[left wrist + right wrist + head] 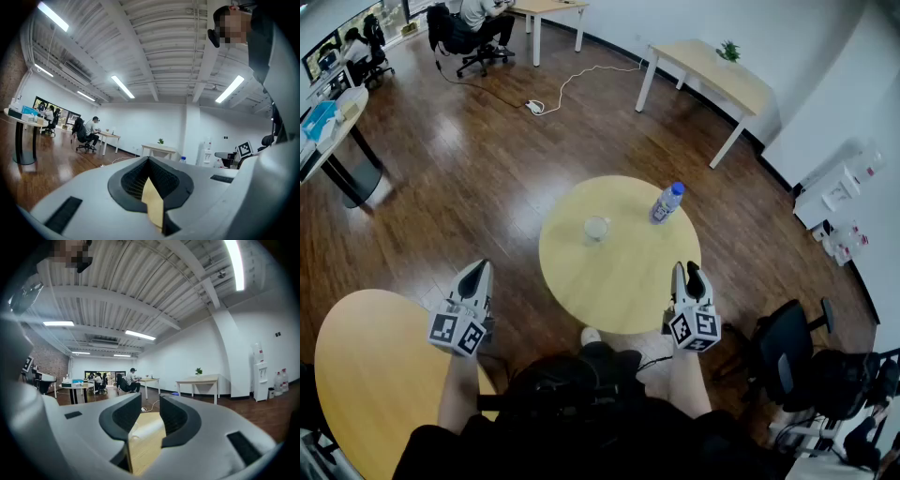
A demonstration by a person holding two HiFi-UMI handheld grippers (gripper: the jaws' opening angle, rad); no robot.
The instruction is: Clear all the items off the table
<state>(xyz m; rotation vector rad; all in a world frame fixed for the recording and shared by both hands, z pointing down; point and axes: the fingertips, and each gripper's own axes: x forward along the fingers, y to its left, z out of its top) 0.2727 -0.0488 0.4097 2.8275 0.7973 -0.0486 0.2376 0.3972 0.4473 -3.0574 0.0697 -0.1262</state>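
Note:
A round light-wood table (619, 291) stands in front of me in the head view. On it are a clear glass cup (596, 228) near the middle and a water bottle (667, 202) with a blue cap at the far right. My left gripper (475, 270) hovers off the table's left edge, jaws shut and empty (149, 163). At the table's near right edge my right gripper (687, 274) is held level, jaws a little apart with nothing between them (150, 399). Through that gap show the tabletop (145, 446) and, faintly, the glass cup (133, 433).
A second round table (366, 356) lies at the lower left. A black office chair (787, 352) stands at the right. A rectangular desk (712, 70) with a small plant is beyond, and a white cable (572, 80) lies on the wooden floor. People sit at desks far back.

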